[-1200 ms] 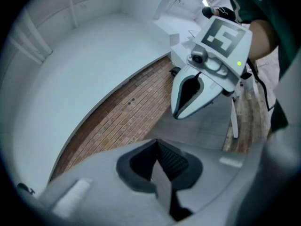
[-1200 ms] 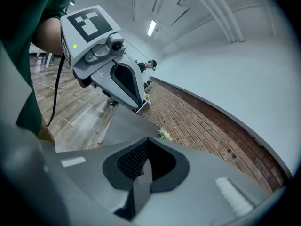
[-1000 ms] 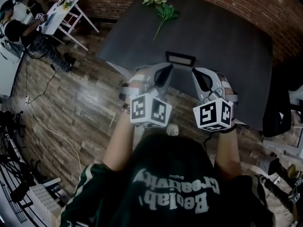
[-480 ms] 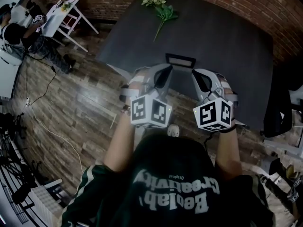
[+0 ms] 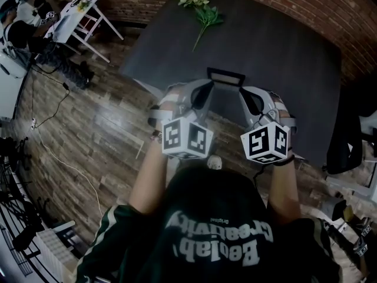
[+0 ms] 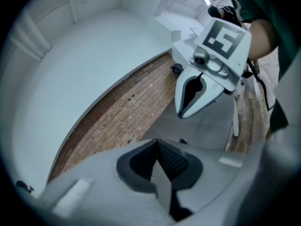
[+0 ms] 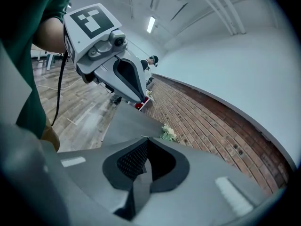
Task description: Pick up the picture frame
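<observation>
Head view shows a small black rectangular picture frame point(image 5: 225, 76) on the dark grey table point(image 5: 283, 46), just inside the edge nearest the person. Its border is thin and black. The panel inside is a dull dark grey, close to the tabletop's own shade, and its long sides run across the view. Whether it stands or lies flat cannot be told from above.

The grey left gripper point(image 5: 207, 87) and the grey right gripper point(image 5: 245, 93) angle inward toward the frame, one tip near each of its lower corners (contact cannot be made out). The frame lies between the two tips, gripped by neither.

In the left gripper view its jaws point(image 6: 155, 144) meet at the tip, with nothing between the ribbed black pads. The right gripper view shows the same of its jaws point(image 7: 146, 139): closed together and empty.

A sprig of white flowers with a green stem point(image 5: 199, 7) lies at the table's far end, well apart from the frame, near the red brick wall point(image 5: 330, 5).
</observation>
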`<state>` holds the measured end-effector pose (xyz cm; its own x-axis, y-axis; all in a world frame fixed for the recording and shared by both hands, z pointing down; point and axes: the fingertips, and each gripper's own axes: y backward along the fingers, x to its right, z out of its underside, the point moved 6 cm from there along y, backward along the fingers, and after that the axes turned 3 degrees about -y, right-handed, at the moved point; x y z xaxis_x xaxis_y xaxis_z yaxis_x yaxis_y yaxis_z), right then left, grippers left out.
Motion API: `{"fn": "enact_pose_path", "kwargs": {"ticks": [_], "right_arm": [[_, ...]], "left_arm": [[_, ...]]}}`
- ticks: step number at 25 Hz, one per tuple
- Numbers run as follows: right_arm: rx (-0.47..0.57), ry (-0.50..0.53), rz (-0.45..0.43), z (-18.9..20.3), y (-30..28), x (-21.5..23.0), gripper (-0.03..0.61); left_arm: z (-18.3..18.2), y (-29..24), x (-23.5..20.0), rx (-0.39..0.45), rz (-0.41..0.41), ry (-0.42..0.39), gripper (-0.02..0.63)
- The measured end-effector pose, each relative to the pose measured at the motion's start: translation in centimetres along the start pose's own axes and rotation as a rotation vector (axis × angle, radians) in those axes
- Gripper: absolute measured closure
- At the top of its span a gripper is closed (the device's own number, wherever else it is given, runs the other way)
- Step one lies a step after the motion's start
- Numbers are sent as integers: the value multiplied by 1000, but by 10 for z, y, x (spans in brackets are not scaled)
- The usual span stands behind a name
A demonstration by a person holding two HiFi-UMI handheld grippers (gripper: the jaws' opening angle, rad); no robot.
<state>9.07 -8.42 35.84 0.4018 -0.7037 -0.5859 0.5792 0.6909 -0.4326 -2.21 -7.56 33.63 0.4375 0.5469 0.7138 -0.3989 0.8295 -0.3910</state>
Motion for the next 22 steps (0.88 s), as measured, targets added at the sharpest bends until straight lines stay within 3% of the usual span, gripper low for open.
{"fn": "enact_pose_path", "kwargs": {"ticks": [22], "right_arm": [[-10,-2,41,16,-4,19,572]], "left_arm": [[-10,-26,-4,7,34,-30,611]]}}
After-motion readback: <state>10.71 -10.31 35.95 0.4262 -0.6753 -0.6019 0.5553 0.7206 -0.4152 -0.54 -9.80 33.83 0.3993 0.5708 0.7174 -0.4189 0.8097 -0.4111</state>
